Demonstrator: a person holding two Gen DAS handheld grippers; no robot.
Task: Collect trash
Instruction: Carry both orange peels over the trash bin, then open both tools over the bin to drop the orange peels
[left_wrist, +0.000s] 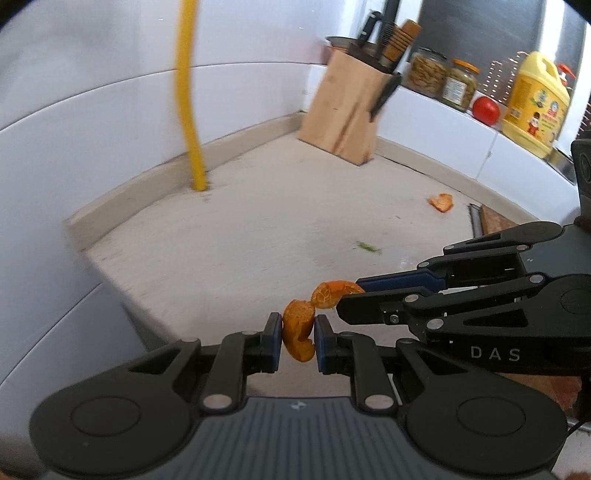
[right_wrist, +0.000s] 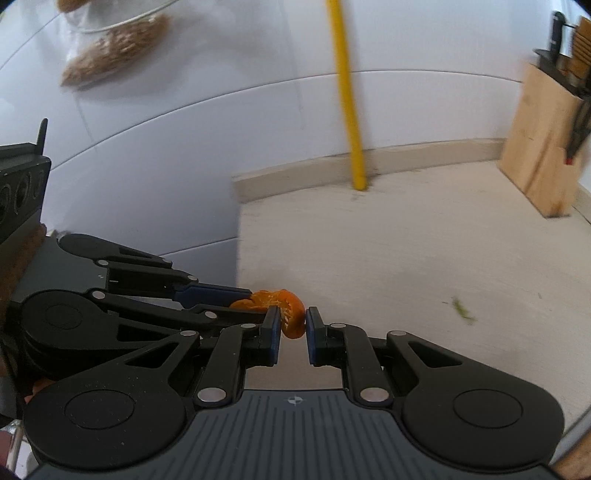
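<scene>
Both tools clamped on orange peel, held close together above the counter.
Left tool (left_wrist: 298, 338) pinches a peel piece (left_wrist: 298, 332) between blue pads, fingers angled downward. Right tool (right_wrist: 293, 325) grips its own peel piece (right_wrist: 290, 314), same downward tilt. Tips nearly touching, right tool coming in from the left tool's right side.

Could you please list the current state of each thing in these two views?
Left gripper: shut on an orange peel piece.
Right gripper: shut on another peel piece.
Third peel: lying loose on the counter.
Knife block: standing tilted, knives inserted.
Jars: lidded.
</scene>
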